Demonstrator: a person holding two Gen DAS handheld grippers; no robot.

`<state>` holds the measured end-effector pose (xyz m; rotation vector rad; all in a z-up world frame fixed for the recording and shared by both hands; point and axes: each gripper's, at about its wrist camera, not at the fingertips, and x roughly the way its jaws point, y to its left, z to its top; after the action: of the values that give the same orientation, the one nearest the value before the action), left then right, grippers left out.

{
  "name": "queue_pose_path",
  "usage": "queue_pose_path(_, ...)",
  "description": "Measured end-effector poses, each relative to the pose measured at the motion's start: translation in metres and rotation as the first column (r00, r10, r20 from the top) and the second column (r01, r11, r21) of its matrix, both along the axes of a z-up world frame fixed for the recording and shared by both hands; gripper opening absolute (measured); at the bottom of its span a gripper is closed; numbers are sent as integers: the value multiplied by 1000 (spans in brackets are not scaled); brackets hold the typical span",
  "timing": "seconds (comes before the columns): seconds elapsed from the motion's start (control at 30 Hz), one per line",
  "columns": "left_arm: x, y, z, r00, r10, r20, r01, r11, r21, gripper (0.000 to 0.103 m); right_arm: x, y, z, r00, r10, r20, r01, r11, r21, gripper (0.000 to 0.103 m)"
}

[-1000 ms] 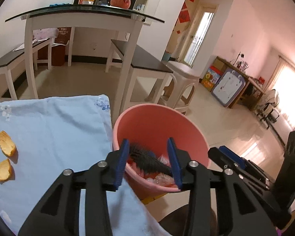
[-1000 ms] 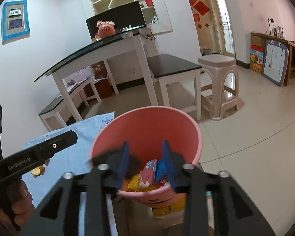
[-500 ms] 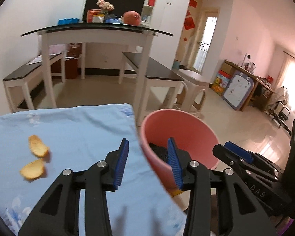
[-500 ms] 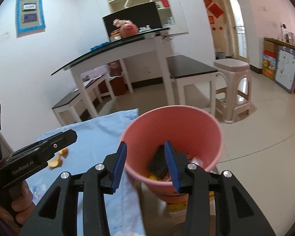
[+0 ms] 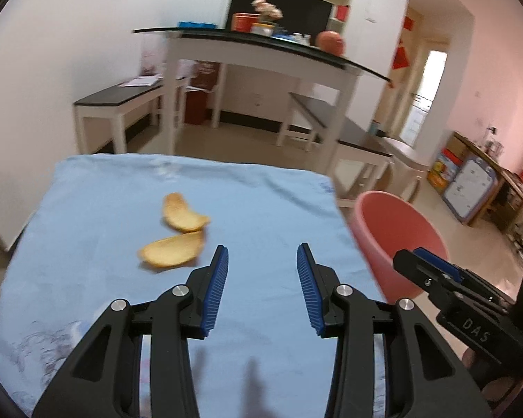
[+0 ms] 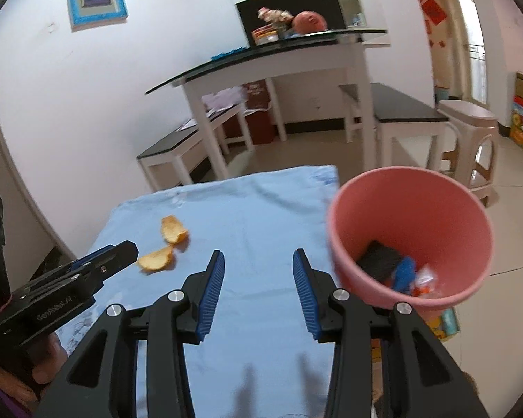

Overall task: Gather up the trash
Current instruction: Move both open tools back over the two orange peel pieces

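Note:
Two orange peel pieces (image 5: pixel 177 233) lie on the light blue cloth (image 5: pixel 261 202); they also show in the right wrist view (image 6: pixel 164 247). A pink bin (image 6: pixel 411 233) stands off the cloth's right edge, holding a dark object (image 6: pixel 376 261) and wrappers; it also shows in the left wrist view (image 5: pixel 397 240). My left gripper (image 5: pixel 261 278) is open and empty above the cloth, right of the peels. My right gripper (image 6: pixel 258 278) is open and empty, between the peels and the bin.
A glass-topped white table (image 6: pixel 279 55) with benches (image 6: pixel 181 146) stands behind. A beige plastic stool (image 6: pixel 470 146) is at the right. The white wall runs along the left. Tiled floor lies beyond the cloth's far edge.
Both grippers swung left from over the bin to over the cloth. A dark object that was between the left jaws now lies in the bin. Both jaws have opened wider.

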<state>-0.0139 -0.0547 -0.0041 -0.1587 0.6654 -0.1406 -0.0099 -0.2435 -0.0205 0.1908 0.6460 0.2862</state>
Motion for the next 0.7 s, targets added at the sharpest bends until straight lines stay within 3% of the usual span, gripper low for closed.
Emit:
queue_pose_path(0.3, -4, 46, -4, 994, 104, -17, -104, 995, -4, 41, 12, 46, -7, 997, 80, -18, -81, 997, -9, 40)
queue_pose_path(0.7, 7, 83, -17, 985, 160, -60, -162, 986, -29, 41, 34, 79, -16, 990, 128, -51, -129, 991, -23, 40)
